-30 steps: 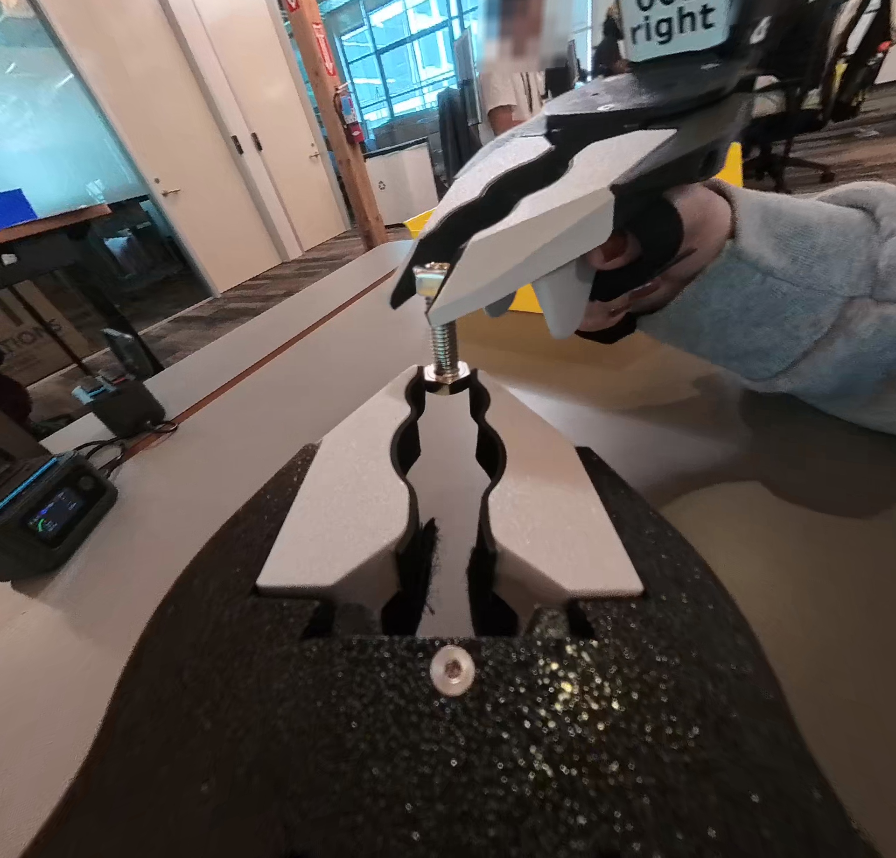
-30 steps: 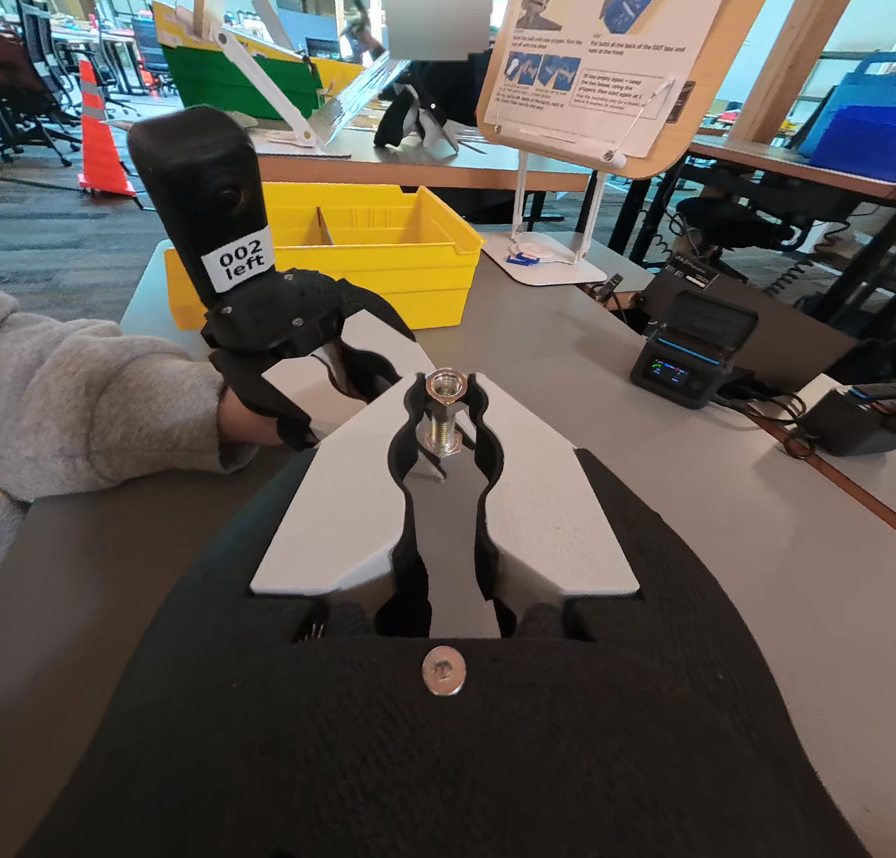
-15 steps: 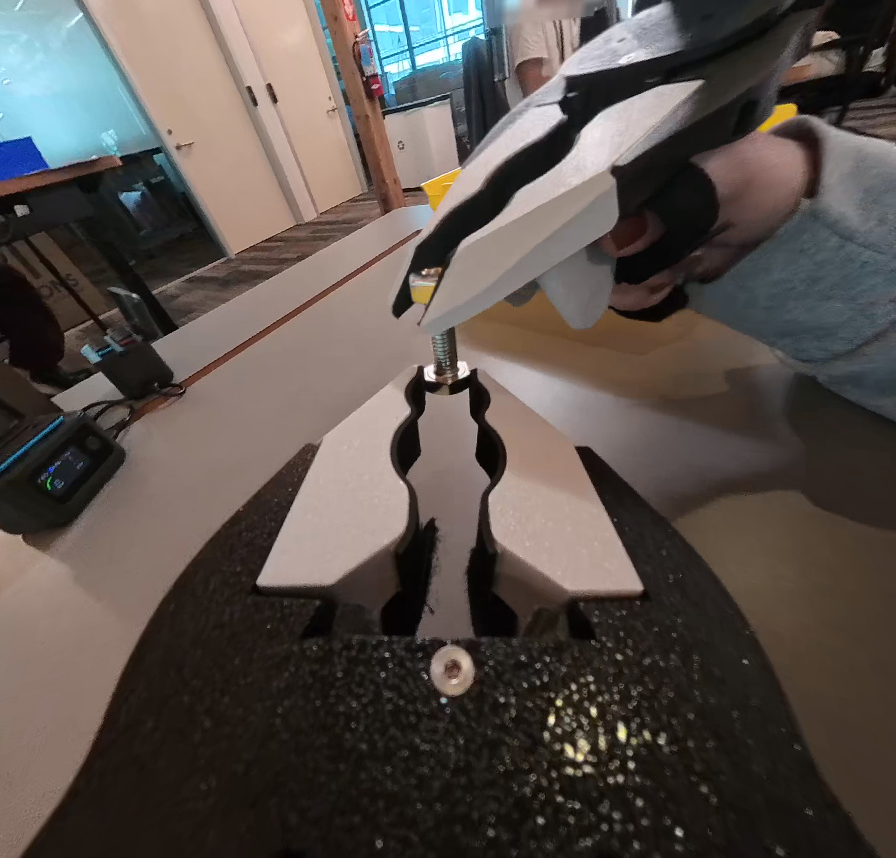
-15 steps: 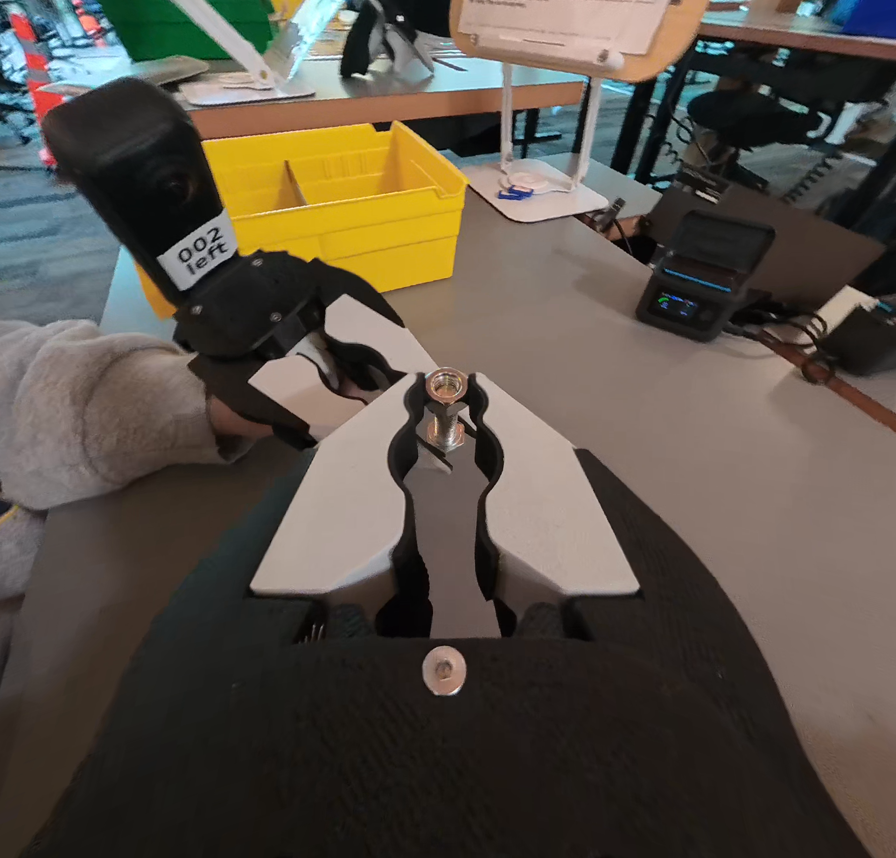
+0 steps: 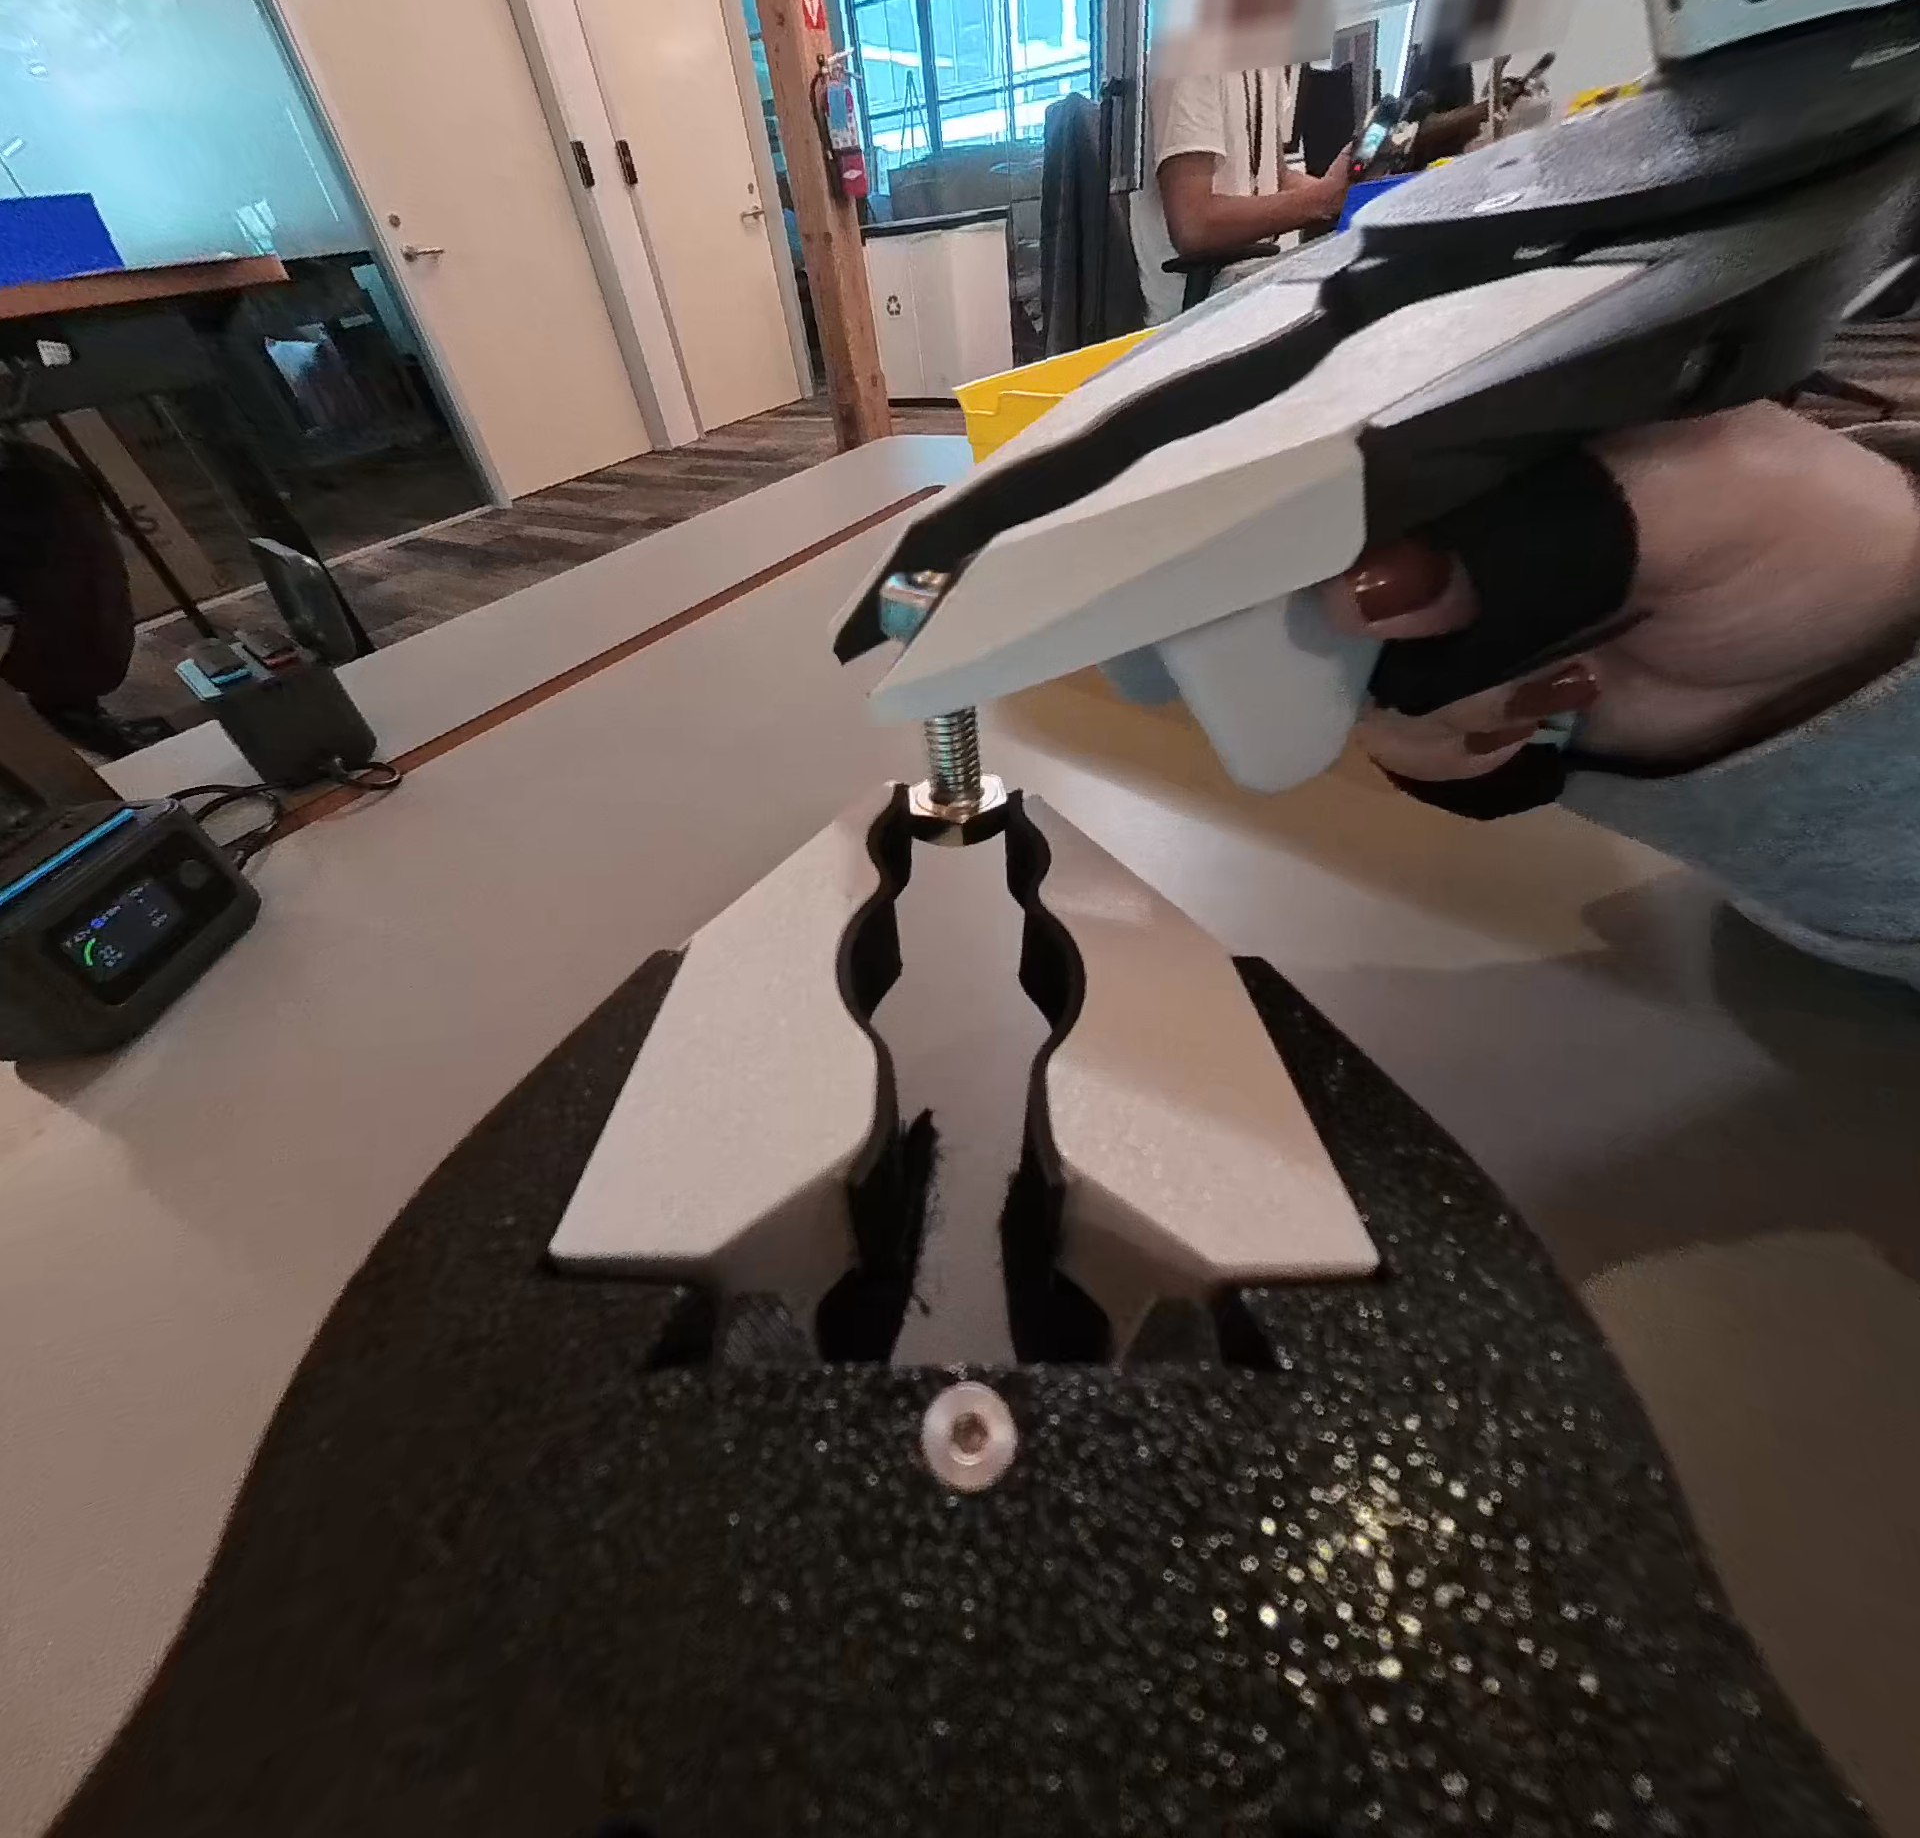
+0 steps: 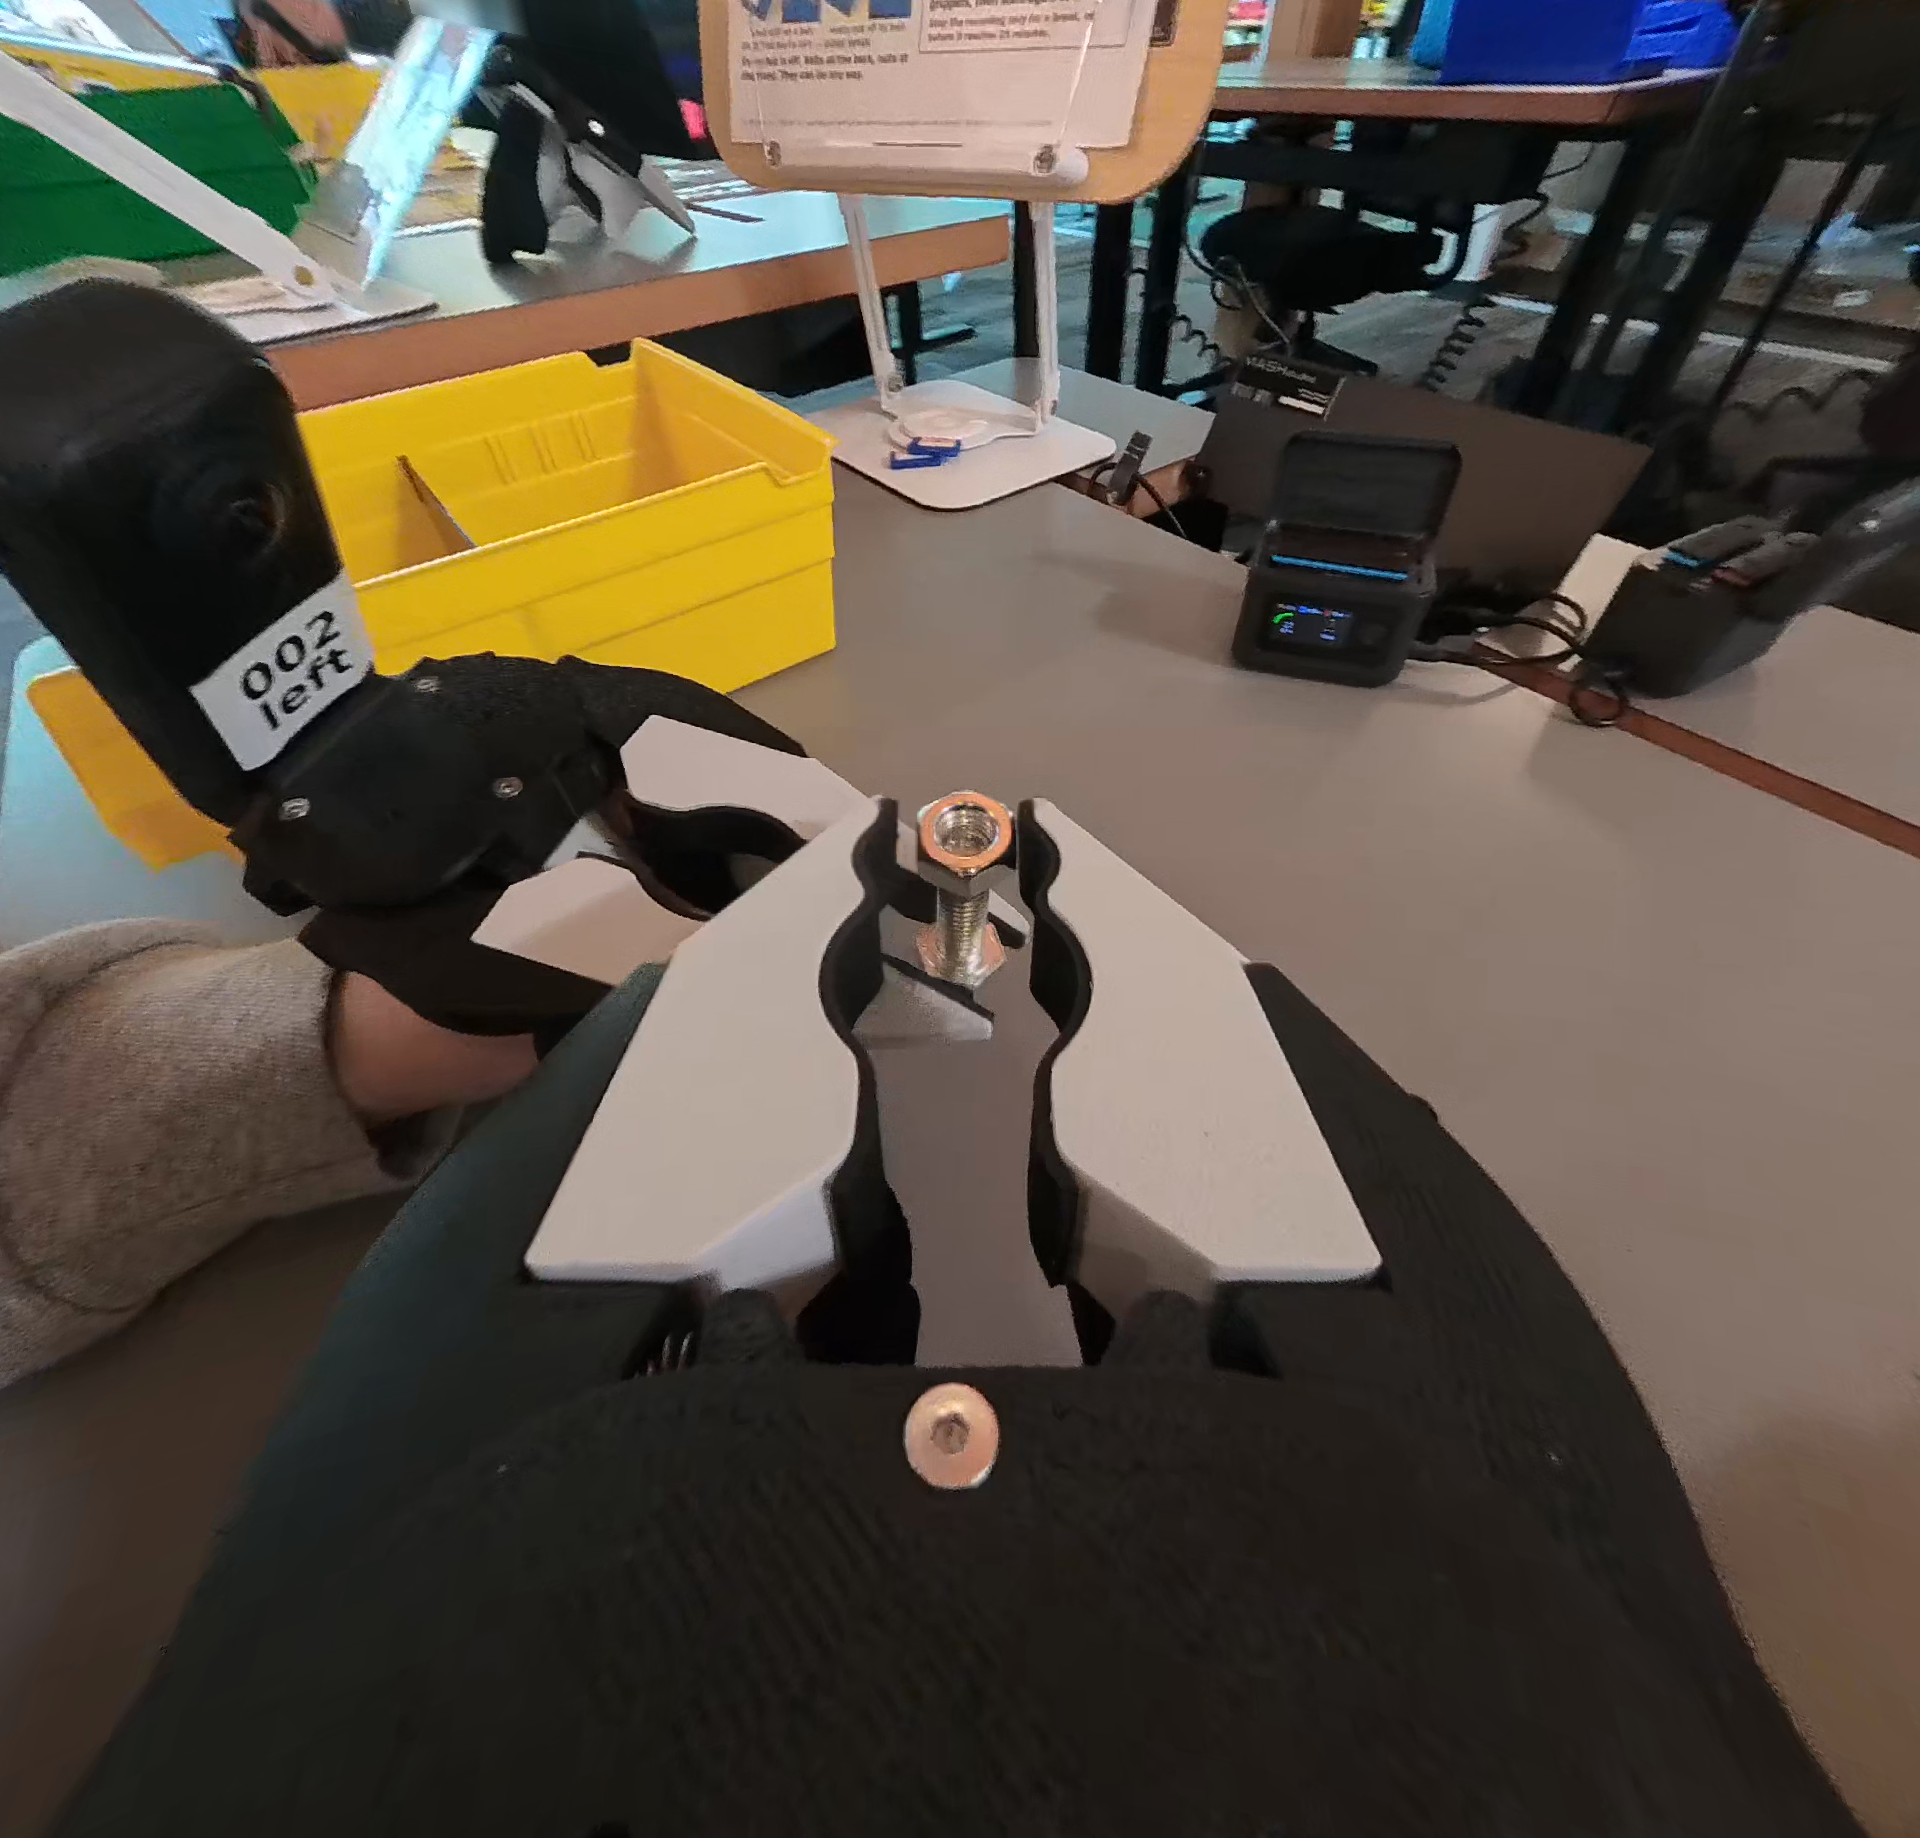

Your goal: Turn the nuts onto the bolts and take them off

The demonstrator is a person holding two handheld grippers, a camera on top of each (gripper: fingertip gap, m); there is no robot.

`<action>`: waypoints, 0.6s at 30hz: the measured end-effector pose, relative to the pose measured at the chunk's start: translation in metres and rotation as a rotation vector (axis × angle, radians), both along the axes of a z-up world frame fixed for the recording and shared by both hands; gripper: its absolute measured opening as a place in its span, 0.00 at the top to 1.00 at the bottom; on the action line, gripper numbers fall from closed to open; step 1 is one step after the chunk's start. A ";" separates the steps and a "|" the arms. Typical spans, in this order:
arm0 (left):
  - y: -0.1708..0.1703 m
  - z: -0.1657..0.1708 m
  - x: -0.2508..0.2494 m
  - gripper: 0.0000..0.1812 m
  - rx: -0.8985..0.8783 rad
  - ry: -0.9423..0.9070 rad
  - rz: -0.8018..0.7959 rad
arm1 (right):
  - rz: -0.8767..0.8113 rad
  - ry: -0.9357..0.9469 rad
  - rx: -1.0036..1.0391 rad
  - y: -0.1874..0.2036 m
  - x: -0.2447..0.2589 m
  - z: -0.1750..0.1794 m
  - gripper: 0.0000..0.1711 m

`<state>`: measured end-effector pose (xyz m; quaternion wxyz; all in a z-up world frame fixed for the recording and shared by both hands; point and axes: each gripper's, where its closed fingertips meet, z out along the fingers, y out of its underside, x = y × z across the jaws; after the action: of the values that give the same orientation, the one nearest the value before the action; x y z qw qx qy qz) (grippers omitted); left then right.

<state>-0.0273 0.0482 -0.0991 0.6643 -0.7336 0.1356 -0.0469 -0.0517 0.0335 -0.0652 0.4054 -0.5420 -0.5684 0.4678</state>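
Note:
A silver bolt (image 5: 954, 749) stands upright above the grey table (image 5: 520, 905). My left gripper (image 5: 954, 820) is shut on the bolt's hex head (image 5: 954, 814) at the bottom. My right gripper (image 5: 902, 616) comes in from the upper right and is shut on the nut (image 5: 906, 599) at the top of the thread. In the right wrist view the nut (image 6: 961, 838) sits between my right gripper's (image 6: 961, 838) tips with its hole facing the camera. The thread (image 6: 956, 918) runs down to the hex head (image 6: 958, 957), held by the left gripper (image 6: 956, 967).
A yellow divided bin (image 6: 582, 541) stands behind the left gripper, also in the left wrist view (image 5: 1039, 386). A black device with a lit screen (image 6: 1340, 593) and a black dock with cables (image 6: 1714, 604) sit to the right. A sign stand (image 6: 966, 417) stands at the back. Left and right tips are no more than a few centimetres apart.
My right gripper has swung round the bolt's axis with the nut in it and now lies flatter. The left gripper has kept its hold on the bolt head.

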 end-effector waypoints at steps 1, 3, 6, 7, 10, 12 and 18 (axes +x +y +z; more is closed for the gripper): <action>0.000 0.000 0.000 0.92 -0.001 -0.001 -0.004 | 0.012 0.006 -0.011 -0.001 0.000 0.001 0.86; -0.001 0.001 0.002 0.92 0.002 -0.013 -0.023 | 0.050 0.030 -0.011 -0.004 0.002 0.005 0.85; -0.005 0.006 0.010 0.92 0.017 -0.040 -0.098 | 0.108 0.097 0.014 -0.005 0.009 0.017 0.76; -0.006 0.007 0.012 0.92 0.013 -0.051 -0.119 | 0.156 0.134 0.008 -0.007 0.013 0.024 0.73; -0.015 0.011 0.024 0.91 0.008 -0.112 -0.257 | 0.369 0.229 -0.050 -0.021 0.037 0.041 0.71; -0.021 0.015 0.030 0.91 0.004 -0.161 -0.332 | 0.444 0.240 -0.083 -0.022 0.049 0.044 0.74; -0.034 0.017 0.047 0.91 -0.018 -0.208 -0.489 | 0.528 0.169 -0.025 -0.030 0.060 0.029 0.79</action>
<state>0.0195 0.0140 -0.0821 0.6369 -0.6762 0.2391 -0.2825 0.0083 0.0034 -0.0360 0.3086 -0.3390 -0.6484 0.6077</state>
